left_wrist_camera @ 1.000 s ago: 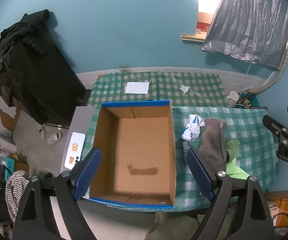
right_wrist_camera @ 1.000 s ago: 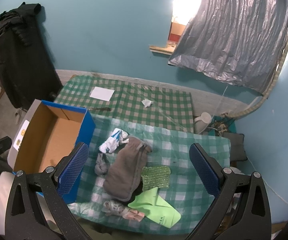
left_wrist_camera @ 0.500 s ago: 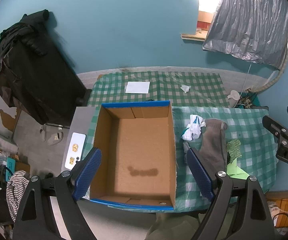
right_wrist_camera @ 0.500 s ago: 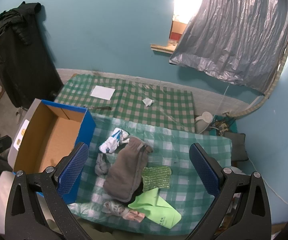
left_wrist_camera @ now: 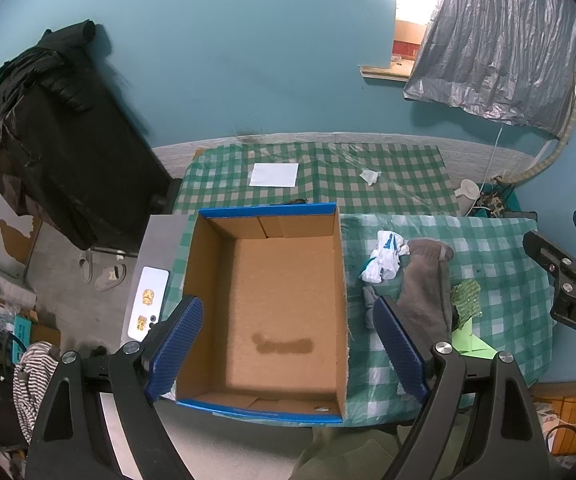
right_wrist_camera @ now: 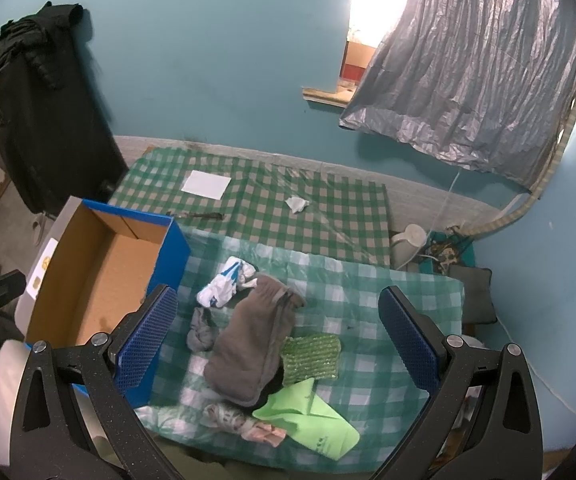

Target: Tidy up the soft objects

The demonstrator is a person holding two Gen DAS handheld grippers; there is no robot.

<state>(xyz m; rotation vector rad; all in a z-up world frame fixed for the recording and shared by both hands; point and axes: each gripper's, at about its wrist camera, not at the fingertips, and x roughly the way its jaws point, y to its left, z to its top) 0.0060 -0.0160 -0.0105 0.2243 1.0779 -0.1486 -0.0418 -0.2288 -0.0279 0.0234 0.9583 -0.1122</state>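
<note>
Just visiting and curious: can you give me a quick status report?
Left gripper open, above cardboard box. Right gripper open, above soft pile: grey cloth, white sock. Box empty, nothing picked up, nothing in the way.

Box at the tabletop's left, soft things heaped to its right.

The open box (left_wrist_camera: 264, 304) sits at the left edge of the tabletop (right_wrist_camera: 387, 300), reaching the near edge. Just right of it lie a crumpled sock (right_wrist_camera: 226, 284), a balled sock (right_wrist_camera: 202, 330) nearer the front, and a long cloth (right_wrist_camera: 252, 344) beside both. A sponge pad (right_wrist_camera: 311, 356) touches the cloth's right side; a folded sheet (right_wrist_camera: 307, 416) lies at the near edge. Behind, a second surface carries a paper square (right_wrist_camera: 206, 184) and a crumpled tissue (right_wrist_camera: 296, 203).
</note>
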